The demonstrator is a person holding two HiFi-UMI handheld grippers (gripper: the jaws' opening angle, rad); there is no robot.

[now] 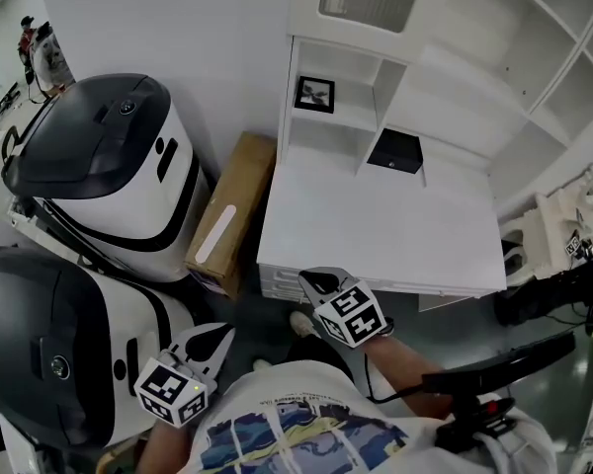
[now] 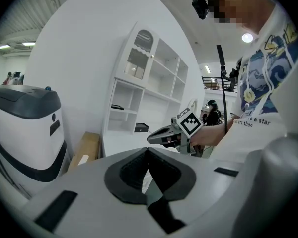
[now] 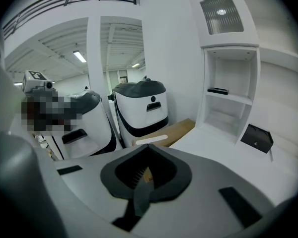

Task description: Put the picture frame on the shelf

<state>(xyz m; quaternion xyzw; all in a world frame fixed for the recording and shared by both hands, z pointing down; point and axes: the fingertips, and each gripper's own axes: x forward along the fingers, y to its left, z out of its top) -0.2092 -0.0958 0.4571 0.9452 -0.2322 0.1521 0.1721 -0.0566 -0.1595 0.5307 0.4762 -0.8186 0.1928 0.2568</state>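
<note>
A black picture frame (image 1: pixel 314 94) stands in the upper cubby of the white shelf unit (image 1: pixel 376 77); it also shows in the left gripper view (image 2: pixel 117 106) and the right gripper view (image 3: pixel 218 90). A second flat black frame (image 1: pixel 395 151) leans at the back of the white desk top (image 1: pixel 376 225). My right gripper (image 1: pixel 321 281) hovers at the desk's front edge, shut, with nothing in it (image 3: pixel 148 147). My left gripper (image 1: pixel 212 340) is lower left of the desk, away from it, jaws together and empty (image 2: pixel 148 150). From it I see the right gripper (image 2: pixel 161 135).
Two large white-and-black machines (image 1: pixel 109 161) (image 1: pixel 49 354) stand at the left. A long cardboard box (image 1: pixel 232 210) lies between them and the desk. More white shelving (image 1: pixel 534 57) rises at the back right. Black gear (image 1: pixel 544 304) sits at the right.
</note>
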